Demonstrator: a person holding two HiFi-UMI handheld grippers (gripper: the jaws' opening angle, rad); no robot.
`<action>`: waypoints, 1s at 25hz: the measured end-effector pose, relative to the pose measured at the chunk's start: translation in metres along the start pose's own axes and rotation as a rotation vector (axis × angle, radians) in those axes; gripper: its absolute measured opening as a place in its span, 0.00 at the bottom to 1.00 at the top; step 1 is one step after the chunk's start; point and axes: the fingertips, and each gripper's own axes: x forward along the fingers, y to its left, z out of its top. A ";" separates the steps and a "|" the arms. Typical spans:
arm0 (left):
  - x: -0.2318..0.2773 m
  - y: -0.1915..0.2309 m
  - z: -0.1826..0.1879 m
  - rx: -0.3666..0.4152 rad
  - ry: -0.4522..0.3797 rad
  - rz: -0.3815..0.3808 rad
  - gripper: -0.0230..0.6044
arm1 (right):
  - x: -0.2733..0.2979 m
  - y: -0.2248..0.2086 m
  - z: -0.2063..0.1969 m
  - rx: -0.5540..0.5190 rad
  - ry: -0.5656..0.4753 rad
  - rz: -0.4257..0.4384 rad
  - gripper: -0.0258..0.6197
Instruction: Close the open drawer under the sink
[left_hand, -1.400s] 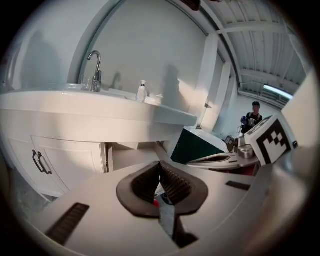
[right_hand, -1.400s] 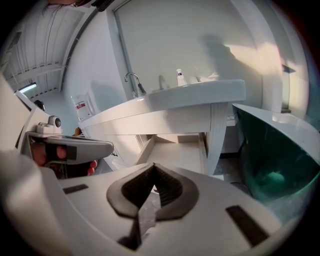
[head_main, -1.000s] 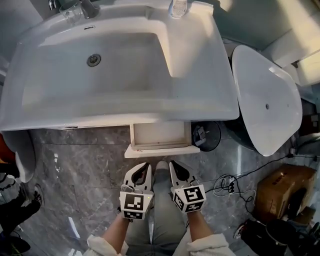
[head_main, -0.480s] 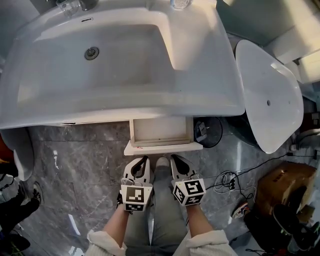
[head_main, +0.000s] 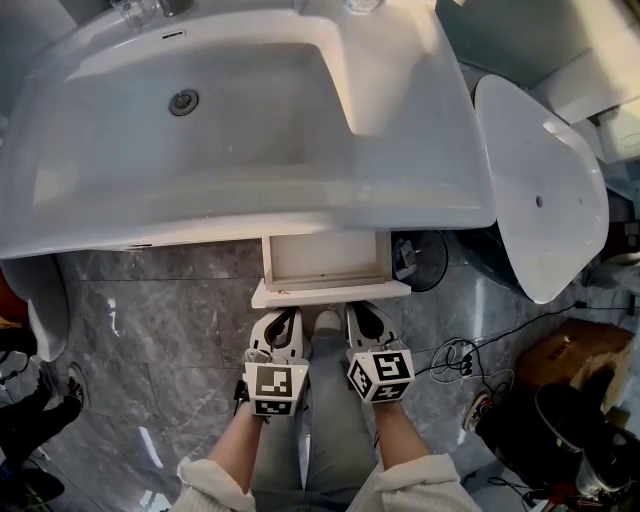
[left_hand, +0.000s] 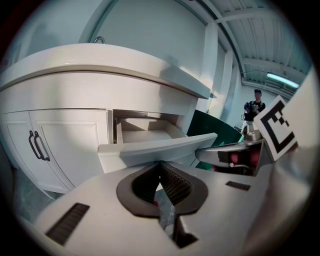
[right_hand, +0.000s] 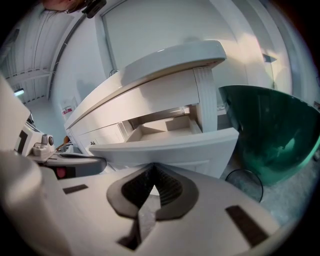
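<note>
The drawer (head_main: 325, 262) juts out from under the front edge of the sink (head_main: 250, 215), near its right end, with its front panel running left to right across you. Your left gripper (head_main: 283, 320) and right gripper (head_main: 361, 318) sit side by side at that panel, one toward each end, tips aimed at it; contact can't be told. Both have their jaws pressed together on nothing. The panel lies dead ahead of both, equally near, so an even push straight away from you should slide it in
</note>
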 end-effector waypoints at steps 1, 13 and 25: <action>0.000 0.000 0.001 -0.003 -0.002 0.001 0.06 | 0.000 0.000 0.001 -0.007 -0.004 -0.002 0.05; 0.000 0.002 0.010 0.018 -0.023 0.001 0.06 | 0.000 0.001 0.011 -0.006 -0.038 -0.026 0.05; 0.019 0.022 0.038 0.058 -0.047 0.009 0.06 | 0.027 -0.001 0.037 -0.015 -0.041 -0.037 0.05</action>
